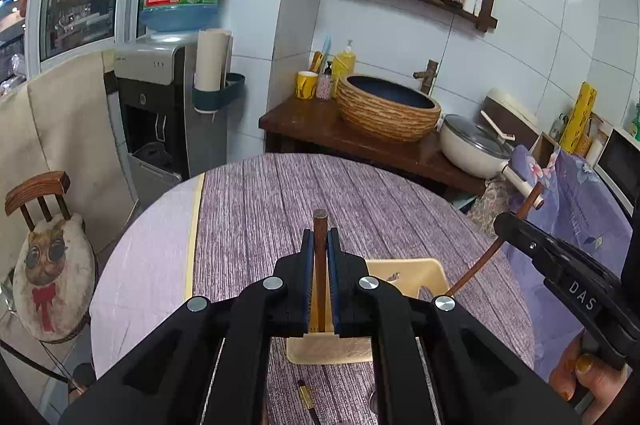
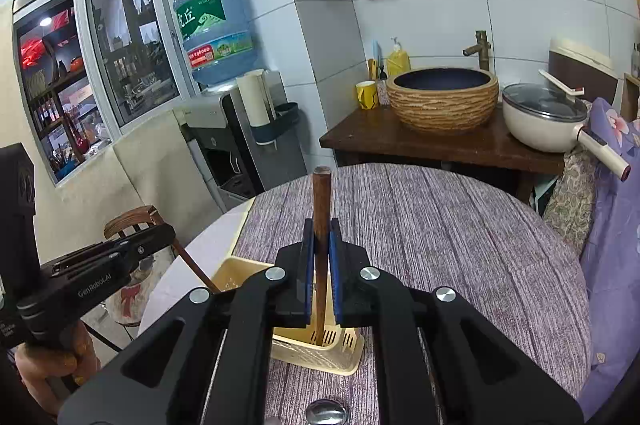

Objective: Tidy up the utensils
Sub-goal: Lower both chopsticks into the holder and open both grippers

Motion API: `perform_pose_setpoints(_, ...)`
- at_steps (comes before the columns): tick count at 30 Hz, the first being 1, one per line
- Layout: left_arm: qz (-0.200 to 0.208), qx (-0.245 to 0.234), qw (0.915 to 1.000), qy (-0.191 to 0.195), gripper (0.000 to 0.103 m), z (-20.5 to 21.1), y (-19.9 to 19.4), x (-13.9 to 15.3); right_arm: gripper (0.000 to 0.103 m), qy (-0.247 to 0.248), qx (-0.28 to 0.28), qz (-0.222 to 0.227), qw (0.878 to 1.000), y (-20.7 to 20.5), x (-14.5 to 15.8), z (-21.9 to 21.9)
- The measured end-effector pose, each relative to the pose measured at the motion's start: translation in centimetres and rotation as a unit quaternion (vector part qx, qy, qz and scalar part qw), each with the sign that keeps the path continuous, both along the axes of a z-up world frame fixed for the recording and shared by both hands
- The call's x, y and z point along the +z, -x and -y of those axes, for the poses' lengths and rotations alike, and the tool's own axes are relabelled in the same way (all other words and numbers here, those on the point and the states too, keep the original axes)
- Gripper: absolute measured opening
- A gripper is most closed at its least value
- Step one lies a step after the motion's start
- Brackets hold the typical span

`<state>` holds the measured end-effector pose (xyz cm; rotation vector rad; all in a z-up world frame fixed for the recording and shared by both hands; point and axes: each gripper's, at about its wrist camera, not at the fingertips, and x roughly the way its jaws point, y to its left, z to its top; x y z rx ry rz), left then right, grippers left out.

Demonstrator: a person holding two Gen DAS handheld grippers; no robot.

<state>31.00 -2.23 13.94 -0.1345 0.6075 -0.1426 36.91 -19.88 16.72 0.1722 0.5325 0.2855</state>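
A cream plastic utensil holder [image 1: 404,275] stands on the round table, also in the right wrist view [image 2: 320,349]. My left gripper [image 1: 320,241] is shut on a brown wooden utensil handle [image 1: 319,249], held upright over the holder. My right gripper [image 2: 320,233] is shut on another brown wooden handle [image 2: 321,201], its lower end inside the holder. The right gripper's body [image 1: 560,265] and its handle [image 1: 480,265] show at the right of the left wrist view. The left gripper's body [image 2: 92,277] shows at the left of the right wrist view.
The table has a purple wood-grain cloth [image 1: 360,193]. A gold-tipped dark stick [image 1: 308,399] and a metal spoon bowl [image 2: 326,413] lie near the front edge. A chair with a cat cushion [image 1: 48,265] stands left. Behind are a sink counter [image 2: 440,141], a pan [image 2: 544,117] and a water dispenser [image 1: 168,105].
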Motion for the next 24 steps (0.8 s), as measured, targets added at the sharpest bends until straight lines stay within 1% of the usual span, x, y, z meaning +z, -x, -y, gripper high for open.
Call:
perform_pose_setpoints(2, 0.010, 0.005, 0.9999, -0.012, 0.008, 0.1, 0.2, -0.1, 0.008, 0.003, -0.001, -0.005, 1.000, -0.2, -0.7, -0.1)
perform_pose_setpoints(7, 0.010, -0.007, 0.9999, -0.012, 0.008, 0.3, 0.2, 0.4, 0.008, -0.002, -0.006, -0.003, 1.000, -0.4, -1.4, 0.1)
perform_pose_setpoints(8, 0.013, -0.010, 0.9998, -0.012, 0.010, 0.3, 0.3, 0.6, 0.008, -0.005, -0.005, -0.002, 1.000, -0.4, -1.4, 0.2)
perform_pose_setpoints(10, 0.022, -0.011, 0.9996, -0.016, 0.030, 0.3, 0.7, 0.8, 0.021, -0.005, -0.006, 0.000, 1.000, -0.1, -1.4, 0.2)
perform_pose_setpoints(11, 0.029, -0.009, 0.9994, -0.017, 0.057, 0.3, 1.0, 0.9, 0.047, -0.002, -0.007, 0.001, 1.000, 0.0, -1.4, 0.3)
perform_pose_setpoints(12, 0.042, -0.006, 0.9990, -0.016, 0.069, 0.1, 1.5, 1.2, 0.065, 0.000, -0.010, 0.004, 1.000, 0.3, -1.5, 0.4)
perform_pose_setpoints(14, 0.057, -0.002, 0.9982, -0.018, 0.070, -0.1, 2.4, 1.4, 0.065, 0.001, -0.015, 0.022, 1.000, 1.1, -1.4, 0.6)
perform_pose_setpoints(16, 0.062, -0.007, 0.9978, -0.020, 0.071, -0.3, 3.4, 1.3, 0.065, 0.018, -0.014, 0.038, 0.999, 2.3, -1.4, 0.5)
perform_pose_setpoints(17, 0.066, -0.007, 0.9976, -0.019, 0.076, -0.4, 4.0, 1.2, 0.065, 0.022, -0.012, 0.046, 0.999, 2.9, -1.4, 0.6)
perform_pose_setpoints(18, 0.071, -0.007, 0.9973, -0.019, 0.083, -0.5, 4.6, 1.1, 0.069, 0.023, -0.011, 0.050, 0.998, 3.4, -1.4, 0.7)
perform_pose_setpoints(19, 0.076, -0.006, 0.9969, -0.020, 0.086, -0.7, 5.3, 0.9, 0.070, 0.024, -0.009, 0.057, 0.998, 4.2, -1.5, 0.9)
perform_pose_setpoints(21, 0.084, -0.005, 0.9962, -0.025, 0.094, -1.0, 6.8, 0.2, 0.078, 0.034, -0.016, 0.064, 0.997, 5.6, -1.7, 1.3)
perform_pose_setpoints(24, 0.075, -0.001, 0.9966, -0.032, 0.097, -1.7, 8.2, -1.4, 0.080, 0.055, -0.016, 0.063, 0.996, 7.6, -2.9, 1.9)
